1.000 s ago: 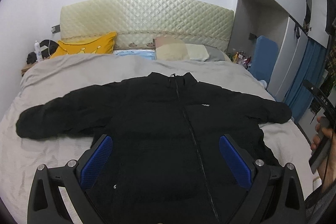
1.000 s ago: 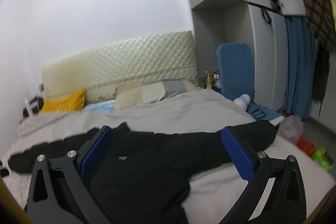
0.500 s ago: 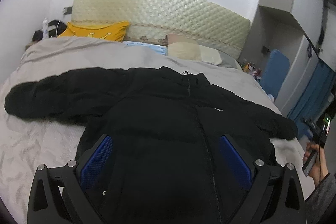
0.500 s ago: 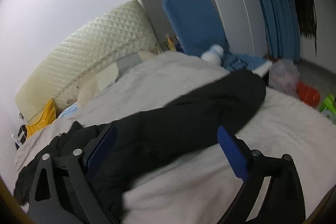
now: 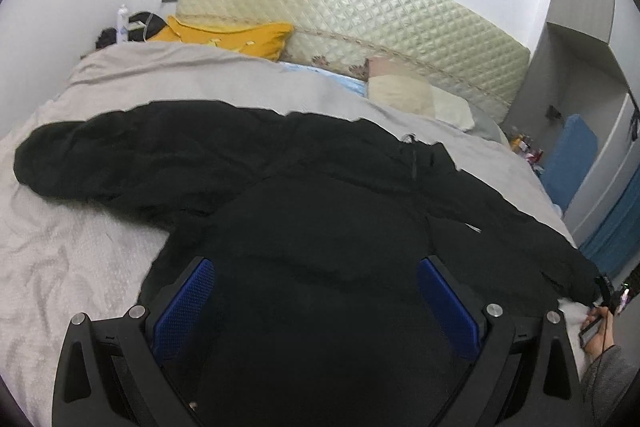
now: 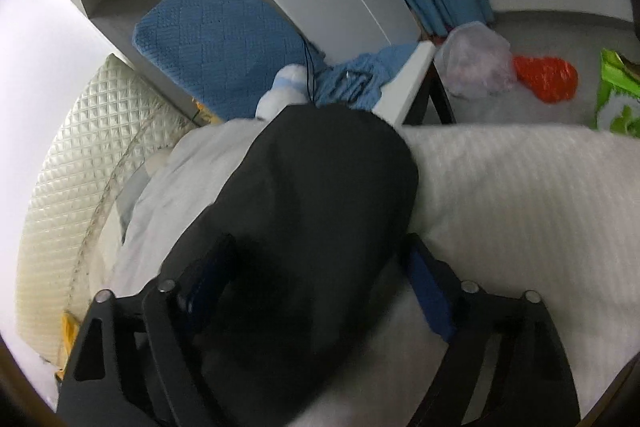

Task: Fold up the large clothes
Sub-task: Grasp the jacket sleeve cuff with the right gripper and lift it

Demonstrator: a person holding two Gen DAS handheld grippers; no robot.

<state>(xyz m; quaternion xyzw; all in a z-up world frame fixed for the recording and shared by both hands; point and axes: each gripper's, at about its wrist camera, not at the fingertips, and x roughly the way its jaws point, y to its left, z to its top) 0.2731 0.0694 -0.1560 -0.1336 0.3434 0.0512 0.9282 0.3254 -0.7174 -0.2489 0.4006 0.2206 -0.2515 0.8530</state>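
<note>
Grey bed carries the spread black jacket; right tongs closing astride its sleeve cuff should bite squarely; left tongs wide.

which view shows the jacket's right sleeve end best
The right wrist view: the sleeve end fills the frame, lying between the closing jaws of the right gripper. The left wrist view shows the whole black jacket, that sleeve only small at the frame's right edge.
</note>
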